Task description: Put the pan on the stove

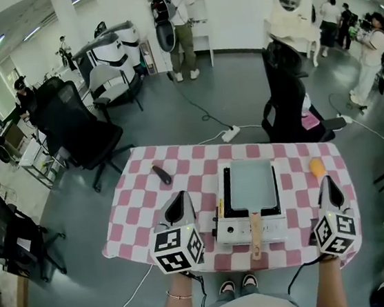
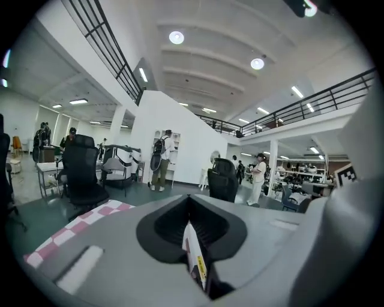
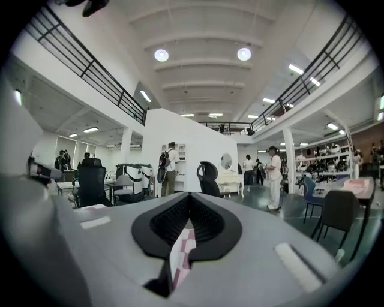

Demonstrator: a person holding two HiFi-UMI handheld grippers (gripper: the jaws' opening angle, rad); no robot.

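A grey rectangular pan [image 1: 253, 183] sits on the white portable stove [image 1: 235, 233] in the middle of the pink-checked table [image 1: 139, 204]. Its wooden handle [image 1: 256, 235] sticks out over the stove's front toward me. My left gripper [image 1: 180, 195] hovers just left of the stove, jaws together with nothing between them. My right gripper [image 1: 328, 180] hangs to the stove's right near the table edge, also shut and empty. Both gripper views look out level over the room, with the left gripper [image 2: 188, 196] and the right gripper [image 3: 189, 195] showing closed tips; neither shows the pan.
A black oblong object [image 1: 161, 174] lies at the table's far left, and an orange ball-like thing [image 1: 316, 166] at the far right. Black office chairs [image 1: 78, 128] [image 1: 289, 95] stand beyond the table, with a power strip [image 1: 230, 134] on the floor. People stand farther back.
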